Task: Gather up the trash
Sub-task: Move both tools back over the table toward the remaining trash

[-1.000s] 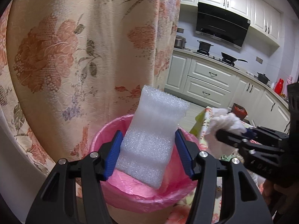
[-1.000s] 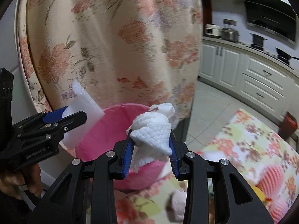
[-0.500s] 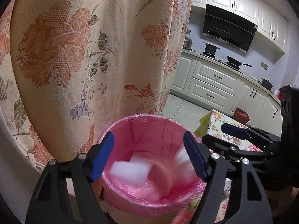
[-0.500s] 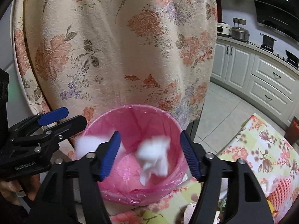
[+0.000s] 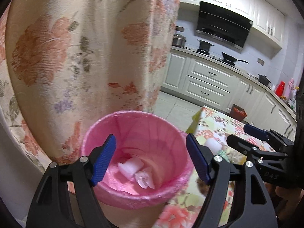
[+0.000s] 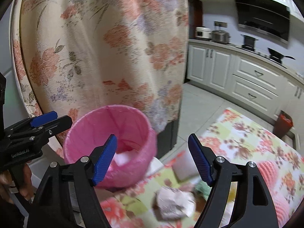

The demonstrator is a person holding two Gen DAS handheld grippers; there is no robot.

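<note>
Both grippers spread wide, nothing pinched: left gripper (image 5: 151, 157) over the mouth of the pink-lined trash bin (image 5: 98, 131), right gripper (image 6: 153, 157) just beside the bin's rim, over the floral tablecloth (image 6: 266, 142). Inside the bin, at the bottom: a white foam piece (image 5: 130, 166) and a crumpled tissue (image 5: 145, 179), touching. Still outside the bin, on the cloth near its base: a crumpled paper wad (image 6: 173, 204), a blurred white block (image 6: 183, 166) btwn bin and wad, prob. foam, can't tell for sure. From the left wrist view, a white lump (image 5: 212, 144) just beside the bin's right edge, likely that same block. Wad looks light, soft, easily crushed; no fragility worry, so a firm pinch across its bulky middle seems best, since a loose flap could tear or slip out. Block, if foam, should be v. light and springy; grab across the narrow sides, mid-length, w/ enough squeeze to dent it slightly. Bin liner thin and loose at the rim, so worth keeping fingertips off it when dropping. Curtain (image 6: 106, 43) hangs right behind the bin.
</note>
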